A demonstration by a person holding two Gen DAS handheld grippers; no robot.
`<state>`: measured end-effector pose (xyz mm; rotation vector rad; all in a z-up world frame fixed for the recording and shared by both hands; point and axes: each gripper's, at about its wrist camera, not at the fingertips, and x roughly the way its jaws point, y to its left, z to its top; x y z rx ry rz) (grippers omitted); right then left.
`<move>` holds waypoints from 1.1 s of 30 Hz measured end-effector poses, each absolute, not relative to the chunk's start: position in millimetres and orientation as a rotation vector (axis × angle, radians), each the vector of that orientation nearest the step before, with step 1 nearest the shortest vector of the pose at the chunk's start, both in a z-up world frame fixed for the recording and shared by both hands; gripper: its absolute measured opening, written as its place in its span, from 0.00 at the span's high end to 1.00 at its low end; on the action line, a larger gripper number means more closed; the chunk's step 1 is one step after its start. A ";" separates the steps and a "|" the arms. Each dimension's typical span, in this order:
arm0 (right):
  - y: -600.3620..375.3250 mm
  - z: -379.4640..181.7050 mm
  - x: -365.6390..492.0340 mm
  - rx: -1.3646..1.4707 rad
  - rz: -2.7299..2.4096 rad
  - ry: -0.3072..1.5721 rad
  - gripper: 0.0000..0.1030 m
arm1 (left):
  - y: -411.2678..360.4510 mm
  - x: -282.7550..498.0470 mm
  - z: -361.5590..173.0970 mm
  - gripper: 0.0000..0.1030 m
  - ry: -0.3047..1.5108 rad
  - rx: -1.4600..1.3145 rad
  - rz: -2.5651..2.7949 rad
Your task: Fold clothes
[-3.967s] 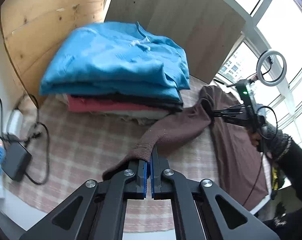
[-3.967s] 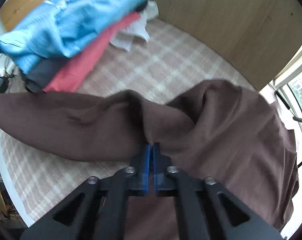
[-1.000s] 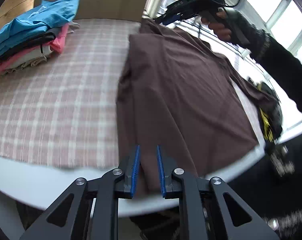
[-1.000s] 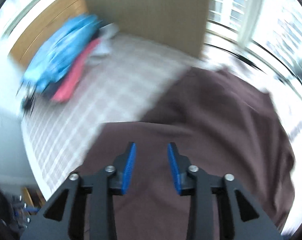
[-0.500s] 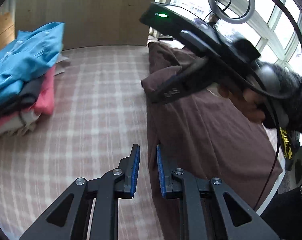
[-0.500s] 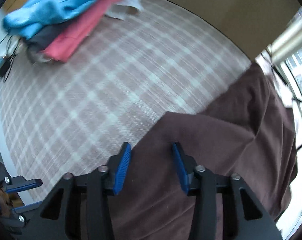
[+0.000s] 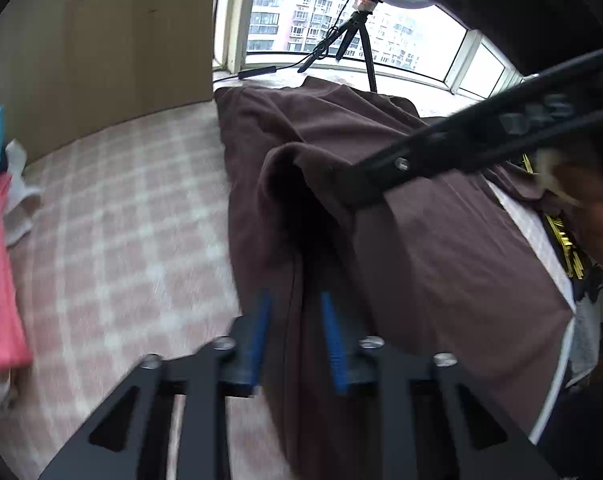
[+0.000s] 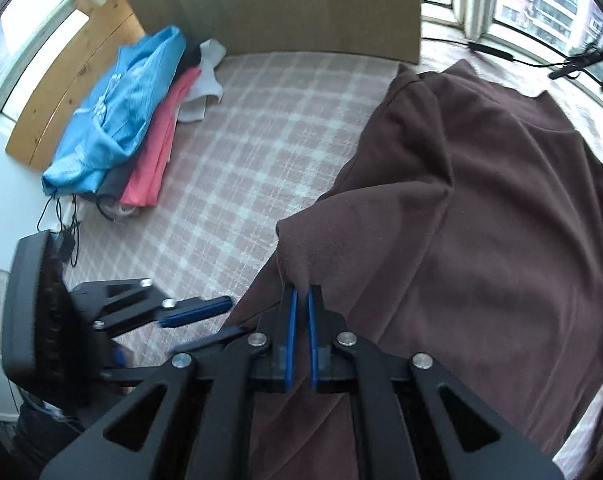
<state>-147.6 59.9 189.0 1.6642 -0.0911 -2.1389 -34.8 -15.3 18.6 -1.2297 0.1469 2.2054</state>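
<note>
The brown garment [image 8: 481,208] lay spread over the right side of the checked surface [image 8: 237,152], its far end up by the window sill. The right gripper [image 8: 300,300] had just been closing, and its blue pads [image 8: 288,336] were pinched on a raised corner of that brown cloth, pulling it up into a small peak near the garment's left edge. From the left wrist view the same gripper's black fingers [image 7: 453,160] reached in from the right, with the fold of cloth bunched at their tip.

The left gripper [image 7: 295,336] sat low over the near edge of the brown garment. Its jaws had just been opening, and they stood partly apart with a ridge of the cloth running between the blue pads [image 7: 261,332]; the pads did not appear to press on it. In the right wrist view that left gripper [image 8: 205,322] came in from the lower left.

A stack of folded clothes [image 8: 121,120], blue on top, pink below, sat at the far left corner, well apart from the brown one. A tripod [image 7: 349,40] stood on the sill.
</note>
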 end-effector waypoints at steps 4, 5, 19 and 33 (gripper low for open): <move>70.6 189.7 -144.5 1.659 -2.165 -0.141 0.95 | 4.3 -55.9 7.1 0.68 0.178 -1.247 2.239; 71.3 189.6 -144.7 1.657 -2.169 -0.150 0.95 | 6.2 -58.7 5.9 0.68 0.169 -1.248 2.243; 33.5 169.1 -150.0 1.698 -1.866 -0.284 0.77 | -78.6 -103.0 -14.9 0.90 -0.217 -1.380 2.346; 7.9 232.6 -165.6 1.582 -1.952 0.163 0.68 | -127.4 99.2 51.5 0.75 -0.348 -1.321 2.237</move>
